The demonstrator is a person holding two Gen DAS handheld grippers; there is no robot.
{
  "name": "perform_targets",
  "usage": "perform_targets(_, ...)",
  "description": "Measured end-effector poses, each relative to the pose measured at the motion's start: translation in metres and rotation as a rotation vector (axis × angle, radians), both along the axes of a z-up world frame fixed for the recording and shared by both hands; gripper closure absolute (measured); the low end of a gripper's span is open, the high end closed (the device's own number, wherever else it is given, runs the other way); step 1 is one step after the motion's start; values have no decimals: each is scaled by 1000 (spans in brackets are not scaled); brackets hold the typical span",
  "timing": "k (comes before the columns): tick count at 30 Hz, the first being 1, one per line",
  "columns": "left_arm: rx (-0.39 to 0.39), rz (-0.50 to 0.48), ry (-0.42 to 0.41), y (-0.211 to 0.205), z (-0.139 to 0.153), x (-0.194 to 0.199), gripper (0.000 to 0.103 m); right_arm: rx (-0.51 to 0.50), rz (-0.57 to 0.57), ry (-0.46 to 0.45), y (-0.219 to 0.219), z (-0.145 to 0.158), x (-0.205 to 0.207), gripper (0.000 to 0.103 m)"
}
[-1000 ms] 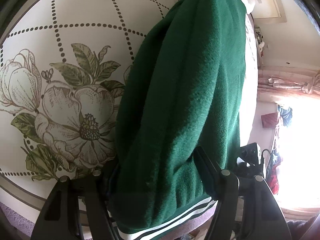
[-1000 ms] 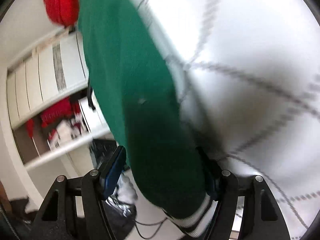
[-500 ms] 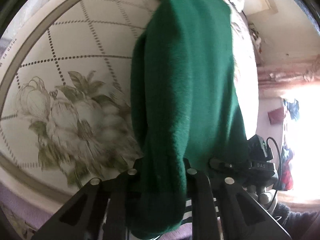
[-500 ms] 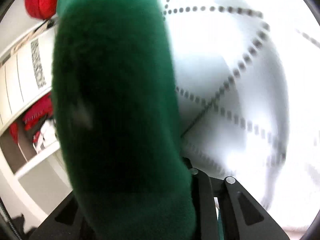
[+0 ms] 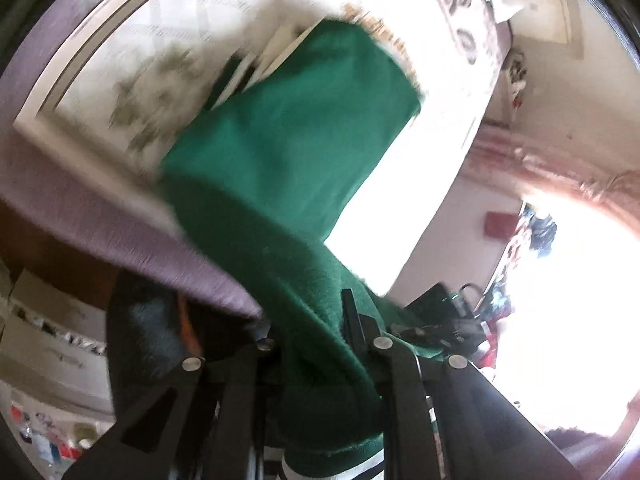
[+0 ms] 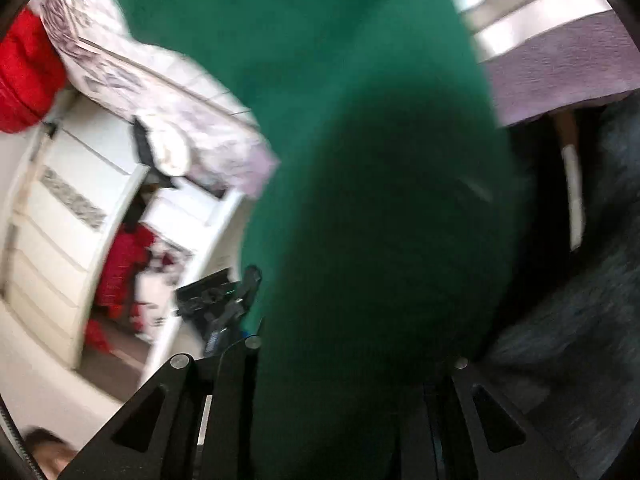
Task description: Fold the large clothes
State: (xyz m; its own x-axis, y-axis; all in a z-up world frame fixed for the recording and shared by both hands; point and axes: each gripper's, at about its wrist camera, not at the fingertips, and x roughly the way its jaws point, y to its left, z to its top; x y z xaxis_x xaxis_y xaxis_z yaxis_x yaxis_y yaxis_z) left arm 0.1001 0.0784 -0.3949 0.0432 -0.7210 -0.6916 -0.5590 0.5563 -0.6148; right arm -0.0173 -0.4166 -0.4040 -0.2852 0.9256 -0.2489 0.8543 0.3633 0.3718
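- Both pairs of black fingers are clamped narrow on the thick dark green fleece garment (image 5: pixel 288 152): the left gripper (image 5: pixel 320 344) and the right gripper (image 6: pixel 352 364) have just closed on it.
- Beyond the left fingers the garment stretches up and away over the cream bedspread printed with flowers and dotted diamonds (image 5: pixel 132 80).
- Below the left fingers its white-striped hem (image 5: pixel 360 466) hangs.
- Left of the right fingers sits a red bundle (image 6: pixel 24 80), blurred.
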Motion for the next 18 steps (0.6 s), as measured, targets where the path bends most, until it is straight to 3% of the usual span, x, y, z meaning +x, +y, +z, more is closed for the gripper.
perform_targets(5, 45, 65, -31, -1, -33, 85, 90, 4, -116, -61, -5, -12, 86, 81)
perform_targets(8, 82, 48, -14, -10, -57, 118, 89, 5, -201, -52, -31, -40, 135, 80)
perform_targets(12, 155, -7, -65, -24, -63, 158, 86, 8, -272, -47, -34, -68, 163, 76)
perform_targets(13, 165, -2, -73, -26, -63, 166, 84, 13, -285, -53, -36, -72, 165, 71)
perform_targets(15, 145, 27, -98, -20, -66, 178, 74, 32, -332, -104, -50, -74, 184, 51)
perform_targets(16, 125, 52, -114, -17, -67, 183, 71, 40, -354, -126, -75, -76, 192, 34)
perform_targets(17, 103, 77, -136, -17, -67, 189, 61, 47, -384, -159, -87, -75, 199, 23)
perform_targets(18, 92, 92, -159, -15, -65, 191, 51, 47, -398, -194, -93, -70, 207, 20)
